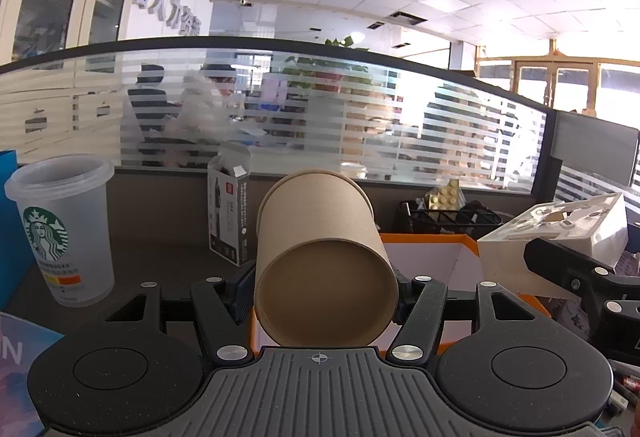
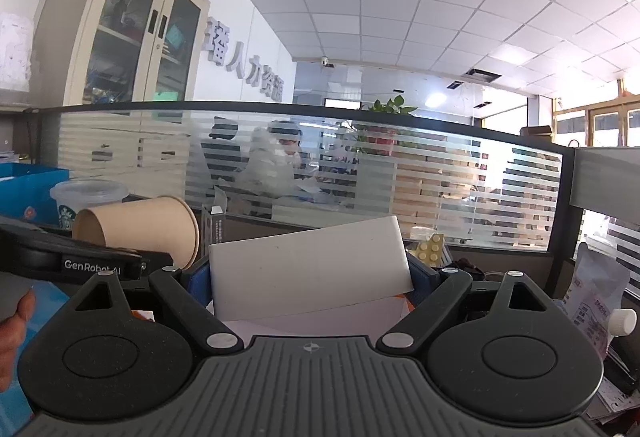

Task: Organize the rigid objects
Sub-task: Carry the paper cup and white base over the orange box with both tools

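Observation:
My left gripper [image 1: 320,289] is shut on a brown paper cup [image 1: 320,249], held on its side with the base toward the camera, above an orange-rimmed white box [image 1: 424,249]. The same cup [image 2: 148,229] shows at the left of the right wrist view, with the left gripper's black body below it. My right gripper [image 2: 310,277] is shut on a white flat box [image 2: 310,265], tilted slightly. That white box [image 1: 560,233] shows at the right in the left wrist view, held by the right gripper.
A clear Starbucks cup [image 1: 64,225] stands at the left by a blue box [image 2: 28,193]. A grey pen box [image 1: 230,209] stands behind. A black wire basket [image 1: 444,217] with yellow bricks [image 1: 444,195] sits at the back. A frosted glass partition [image 1: 320,117] bounds the desk. A pouch [image 2: 596,301] is at the right.

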